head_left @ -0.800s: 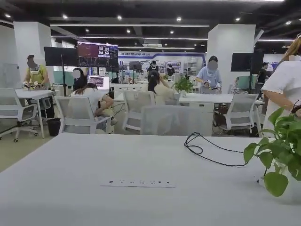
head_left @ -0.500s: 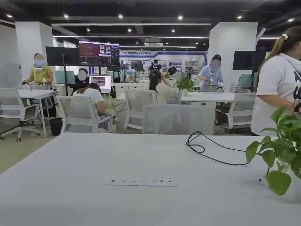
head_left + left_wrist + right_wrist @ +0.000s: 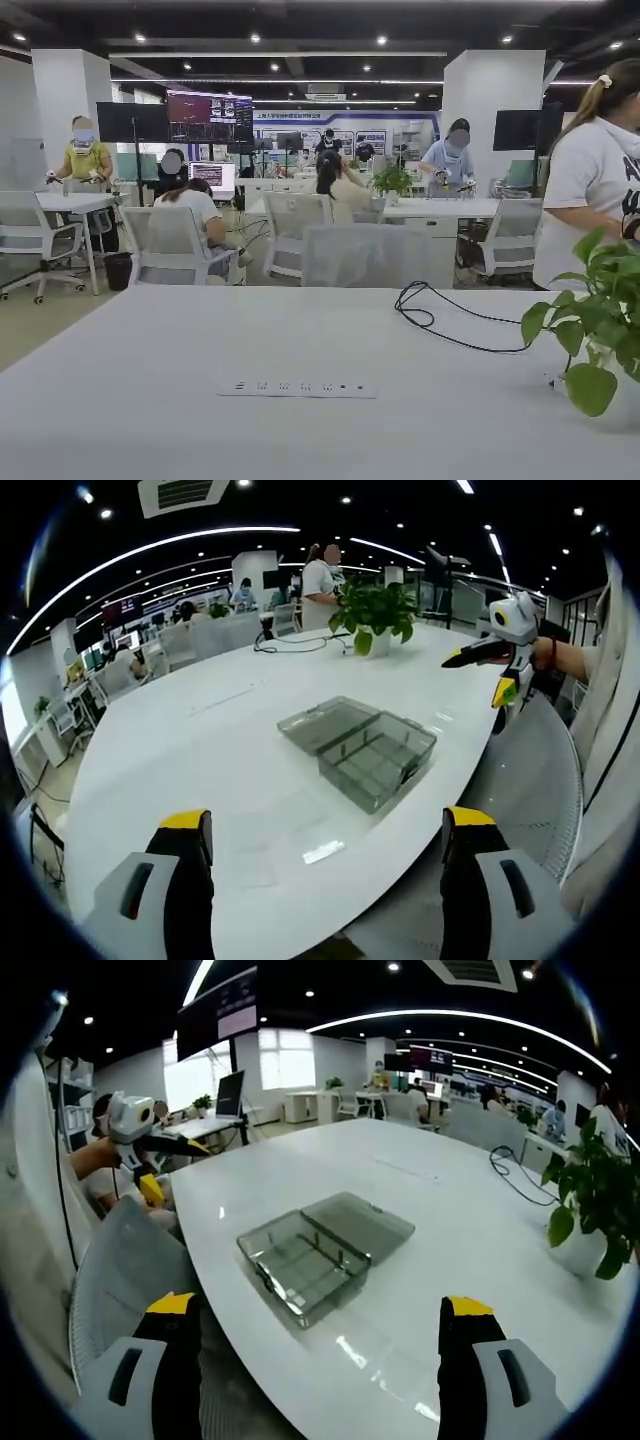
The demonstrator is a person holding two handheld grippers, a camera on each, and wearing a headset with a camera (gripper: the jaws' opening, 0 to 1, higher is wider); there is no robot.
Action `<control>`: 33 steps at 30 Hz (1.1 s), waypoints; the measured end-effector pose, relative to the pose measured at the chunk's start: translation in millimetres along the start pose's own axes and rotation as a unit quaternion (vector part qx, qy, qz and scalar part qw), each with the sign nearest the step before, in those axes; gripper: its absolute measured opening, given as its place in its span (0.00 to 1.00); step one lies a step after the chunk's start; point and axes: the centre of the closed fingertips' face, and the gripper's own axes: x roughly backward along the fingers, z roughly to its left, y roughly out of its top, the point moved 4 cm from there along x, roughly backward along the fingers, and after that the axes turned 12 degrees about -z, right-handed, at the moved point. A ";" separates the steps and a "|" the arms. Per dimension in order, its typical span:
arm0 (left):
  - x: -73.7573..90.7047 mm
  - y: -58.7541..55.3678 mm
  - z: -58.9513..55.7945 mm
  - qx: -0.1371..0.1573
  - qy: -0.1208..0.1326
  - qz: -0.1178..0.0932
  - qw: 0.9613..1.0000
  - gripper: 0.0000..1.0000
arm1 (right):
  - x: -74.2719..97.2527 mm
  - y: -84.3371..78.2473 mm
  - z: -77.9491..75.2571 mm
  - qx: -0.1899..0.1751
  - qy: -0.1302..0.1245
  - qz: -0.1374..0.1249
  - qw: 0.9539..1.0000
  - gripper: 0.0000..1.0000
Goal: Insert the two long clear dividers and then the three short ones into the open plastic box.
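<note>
The open clear plastic box point(image 3: 360, 745) lies on the white table point(image 3: 200, 740), lid folded flat beside the tray. Faint clear flat pieces, the dividers point(image 3: 270, 830), lie on the tabletop between the box and my left gripper point(image 3: 325, 880). That gripper is open, its jaws wide apart and holding nothing. My right gripper point(image 3: 318, 1360) is also open and bare, facing the same box point(image 3: 320, 1245) from the opposite side. Each gripper shows in the other's view, held off the table edge: the right gripper point(image 3: 478, 676) and the left gripper point(image 3: 175, 1168).
A potted plant point(image 3: 595, 330) stands at the table's right, with a black cable point(image 3: 430, 315) looping beside it and a power strip point(image 3: 297, 387) set in the tabletop. A grey chair back point(image 3: 130, 1270) sits near the table edge. People work at desks behind.
The person in white at the right has come further into the head view. The plant, the cable and the power strip have stayed put on the table.
</note>
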 end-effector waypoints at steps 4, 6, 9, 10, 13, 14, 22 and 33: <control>0.1 -1.1 -0.5 0.001 -0.001 0.001 1.000 0.97 | -0.9 -2.4 0.8 0.001 0.003 0.007 1.000 1.00; 0.1 -1.3 -0.5 0.001 0.000 0.001 1.000 0.97 | -0.9 -3.7 -0.2 0.000 0.004 0.009 1.000 1.00; 0.2 -1.3 -0.4 0.002 0.000 0.001 1.000 0.97 | -0.7 -4.8 -2.3 0.001 0.003 0.011 1.000 1.00; 0.2 -1.3 -0.2 0.002 0.000 0.001 1.000 0.97 | -0.6 -4.8 -2.8 0.000 0.003 0.011 1.000 1.00; 0.0 -1.5 0.8 0.006 0.002 -0.002 1.000 0.96 | -0.5 -4.0 -3.8 -0.001 0.002 0.009 1.000 1.00; 0.1 -1.7 0.9 0.008 0.003 -0.002 1.000 0.96 | -0.7 -3.6 -4.0 0.001 0.002 0.007 1.000 1.00; 1.4 -4.1 3.6 0.010 0.008 0.004 1.000 0.95 | -2.8 -2.2 -2.6 0.001 0.006 0.006 1.000 1.00; 1.0 -4.9 4.0 0.008 0.007 0.008 1.000 0.93 | -4.8 -3.2 -3.4 0.002 0.012 0.010 1.000 1.00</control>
